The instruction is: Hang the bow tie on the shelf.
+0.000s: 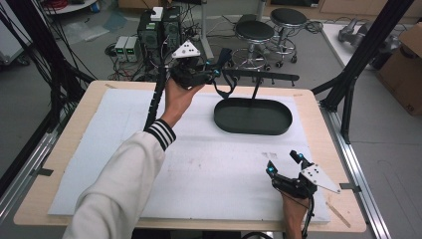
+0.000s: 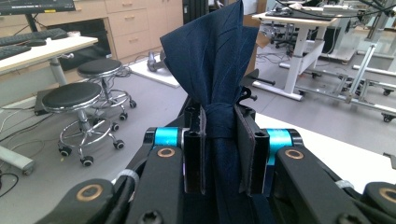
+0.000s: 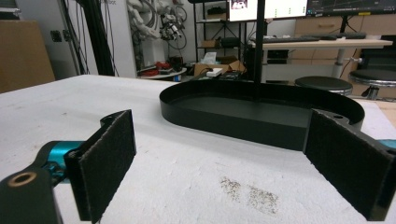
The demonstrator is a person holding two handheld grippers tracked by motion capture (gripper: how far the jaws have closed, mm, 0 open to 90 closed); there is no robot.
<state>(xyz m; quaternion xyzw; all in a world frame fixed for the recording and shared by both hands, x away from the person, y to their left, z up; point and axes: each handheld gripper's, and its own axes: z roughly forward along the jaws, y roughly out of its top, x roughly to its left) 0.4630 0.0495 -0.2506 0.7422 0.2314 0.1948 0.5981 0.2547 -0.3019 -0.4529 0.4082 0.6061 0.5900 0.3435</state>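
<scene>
- Navy cloth pinched between pads of left gripper, held raised beside crossbar of black stand.
- Keep grip firm; carry cloth over crossbar and drape evenly on both sides.
- Avoid snagging on upright post above oval tray.
- Right gripper resting low on white mat, jaws spread, holding nothing.
</scene>
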